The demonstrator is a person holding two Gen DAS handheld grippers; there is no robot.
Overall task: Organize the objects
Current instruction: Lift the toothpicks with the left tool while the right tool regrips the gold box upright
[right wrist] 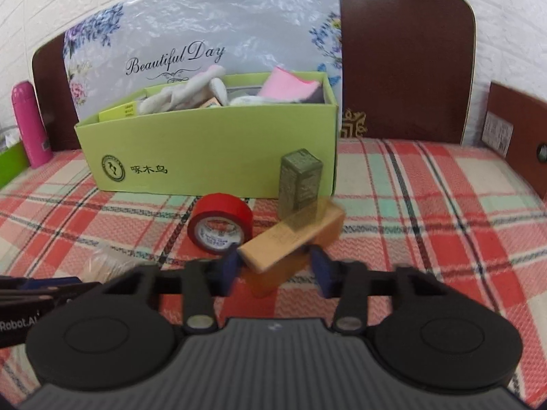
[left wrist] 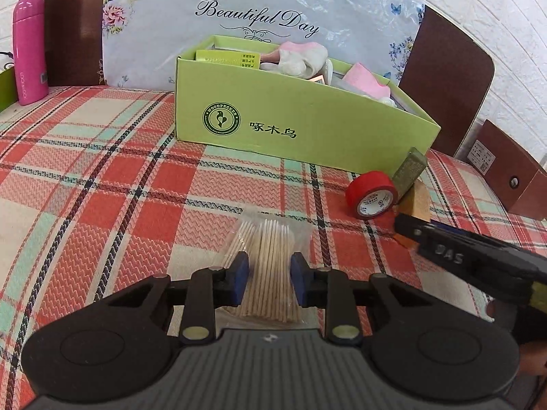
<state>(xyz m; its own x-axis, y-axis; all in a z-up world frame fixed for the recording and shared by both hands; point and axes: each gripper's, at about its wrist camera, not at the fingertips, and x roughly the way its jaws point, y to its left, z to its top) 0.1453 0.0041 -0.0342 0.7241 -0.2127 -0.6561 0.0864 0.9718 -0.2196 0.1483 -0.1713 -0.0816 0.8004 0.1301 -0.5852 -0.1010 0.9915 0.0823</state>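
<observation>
The left claw (left wrist: 268,278) is closed on a clear bag of sticks (left wrist: 270,259), which lies on the plaid bed (left wrist: 102,188), the pads pressed to its sides; the right claw (right wrist: 273,268) is seen astride the near end of a tan block (right wrist: 290,239), though whether its pads press the block cannot be told through blur; a red tape (right wrist: 220,227) lies just left of the block; a small olive box (right wrist: 301,179) stands behind it; a green box (right wrist: 212,157) of cloths sits further back.

Ahead of my left tongs the plaid cloth (left wrist: 102,188) lies bare up to the green box (left wrist: 290,119), while red tape (right wrist: 220,225) and olive carton (right wrist: 300,181) (box wall just behind) crowd my right.
</observation>
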